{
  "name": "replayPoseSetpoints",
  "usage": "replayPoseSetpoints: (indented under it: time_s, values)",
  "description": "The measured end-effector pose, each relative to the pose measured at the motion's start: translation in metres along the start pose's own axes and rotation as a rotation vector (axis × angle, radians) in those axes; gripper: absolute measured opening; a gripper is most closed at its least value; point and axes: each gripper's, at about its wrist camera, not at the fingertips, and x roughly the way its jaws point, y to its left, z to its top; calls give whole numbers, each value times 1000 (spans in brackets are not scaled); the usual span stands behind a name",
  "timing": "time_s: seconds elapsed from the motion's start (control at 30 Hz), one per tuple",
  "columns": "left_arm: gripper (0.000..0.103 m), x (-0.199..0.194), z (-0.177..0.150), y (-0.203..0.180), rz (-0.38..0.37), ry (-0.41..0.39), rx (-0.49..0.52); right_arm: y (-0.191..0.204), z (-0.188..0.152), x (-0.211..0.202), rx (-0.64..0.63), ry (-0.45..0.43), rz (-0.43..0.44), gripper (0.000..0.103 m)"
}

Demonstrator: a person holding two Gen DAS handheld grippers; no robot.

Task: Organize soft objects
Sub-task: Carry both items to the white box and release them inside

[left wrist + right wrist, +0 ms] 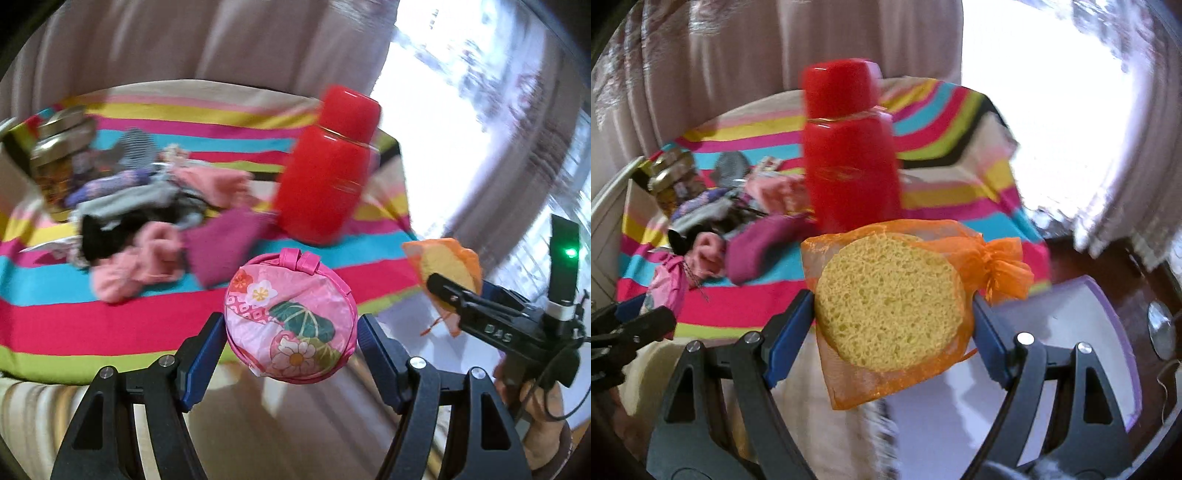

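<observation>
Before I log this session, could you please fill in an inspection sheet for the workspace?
Surface: striped cloth on the table.
Job's things: pink pouch in left gripper; sponge in orange bag in right gripper; pile of soft items.
Clutter: red bottle upright; jars.
Grippers: both sets of jaws clamp their loads.
Cables: thin wire by the right hand.
Surroundings: curtains, bright window, lilac-rimmed tray.
</observation>
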Motion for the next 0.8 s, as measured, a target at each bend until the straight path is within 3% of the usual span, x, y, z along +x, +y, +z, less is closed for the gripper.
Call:
replayPoseSetpoints:
  time_s: [0.5, 0.57, 0.8]
  values:
    - [76, 32, -18, -115, -227, 120, 167, -100, -33, -26, 114, 14, -208, 89]
    - [82, 37, -20, -123, -225, 134, 178, -105, -37, -29, 123, 19, -223, 90]
    - [83, 34, -17, -113, -190, 123, 143, -103, -40, -33, 111, 15, -234, 90]
